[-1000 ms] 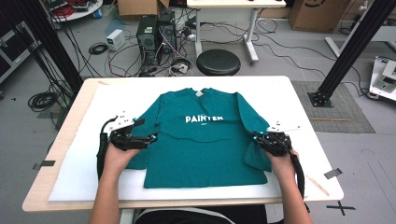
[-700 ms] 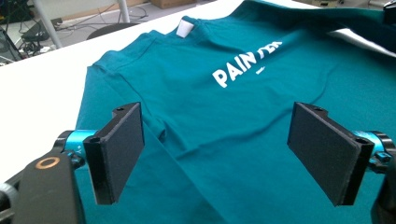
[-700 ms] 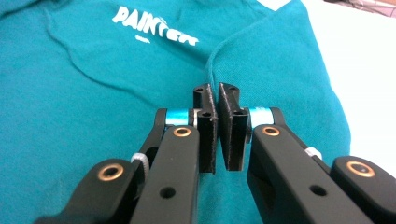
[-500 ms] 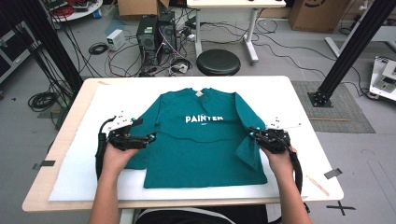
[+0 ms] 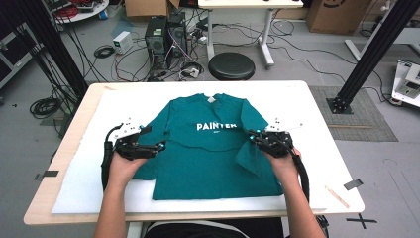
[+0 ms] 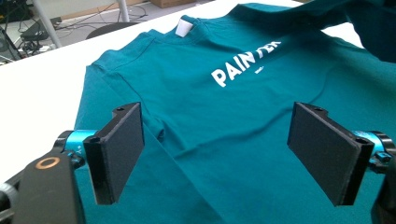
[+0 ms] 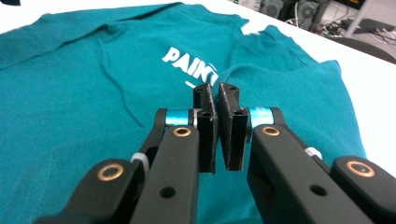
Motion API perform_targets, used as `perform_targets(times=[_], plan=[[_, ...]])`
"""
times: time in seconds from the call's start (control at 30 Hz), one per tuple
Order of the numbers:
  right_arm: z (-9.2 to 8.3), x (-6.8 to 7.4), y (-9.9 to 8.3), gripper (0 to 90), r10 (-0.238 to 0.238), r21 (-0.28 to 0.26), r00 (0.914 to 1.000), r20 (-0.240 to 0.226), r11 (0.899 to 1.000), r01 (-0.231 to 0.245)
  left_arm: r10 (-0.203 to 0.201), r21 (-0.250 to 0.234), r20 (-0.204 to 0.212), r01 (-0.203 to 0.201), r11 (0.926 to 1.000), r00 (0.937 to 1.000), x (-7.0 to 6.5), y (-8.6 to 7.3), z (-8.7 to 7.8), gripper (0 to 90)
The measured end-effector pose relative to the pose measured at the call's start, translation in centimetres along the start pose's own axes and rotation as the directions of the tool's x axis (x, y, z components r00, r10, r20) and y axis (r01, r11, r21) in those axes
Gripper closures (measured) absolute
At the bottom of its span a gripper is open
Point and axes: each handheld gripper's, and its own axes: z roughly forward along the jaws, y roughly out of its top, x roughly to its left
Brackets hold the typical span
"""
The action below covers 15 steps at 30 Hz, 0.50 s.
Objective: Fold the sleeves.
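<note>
Now the fold begins: a person at a table works a teal T-shirt (image 5: 208, 153) printed "PAINTER", a two-jaw gripper in each hand. The right gripper (image 5: 253, 139) is clenched on the shirt's right sleeve (image 5: 250, 157), and since a second ago, when that sleeve lay flat out to the side, it has been lifted and carried inward, so the cloth now stands up in a loose flap over the shirt's body. In the right gripper view the black jaws are pressed almost together, a thin edge of fabric seemingly pinched between them. The left gripper (image 6: 217, 158) has not stirred; it rests at the shirt's left sleeve with jaws spread wide, the cloth lying beneath them ungripped. Judging by this, the first sleeve fold is under way and the left side has yet to start.

The shirt lies front-up, collar away from the person, on a white sheet (image 5: 79, 193) that covers most of the pale wooden table (image 5: 49, 198). A thin wooden stick (image 5: 337, 196) lies right of the shirt, near the table's front corner. Beyond the shirt's collar, off the table, stand a round black stool (image 5: 231, 65), a computer tower (image 5: 157, 37) and a tangle of cables on the grey floor. Right of the shirt a black metal strut (image 5: 371, 54) leans up from a dark mat.
</note>
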Motion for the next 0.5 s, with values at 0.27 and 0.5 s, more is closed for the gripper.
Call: perform_targets(times=[0.27, 0.5], plan=[[1.5, 1.0, 1.5, 87.1, -0.031, 0.015, 0.9993, -0.022, 0.999, 0.032, -0.008, -0.007, 0.0, 0.008, 0.9999, 1.0, 0.1, 0.1, -0.2, 18.8], [2.6, 2.1, 2.5, 87.1, -0.064, 0.031, 0.9972, -0.039, 0.997, 0.065, -0.015, -0.007, -0.002, 0.015, 0.9999, 0.9999, 0.3, 0.1, -0.4, 18.8]])
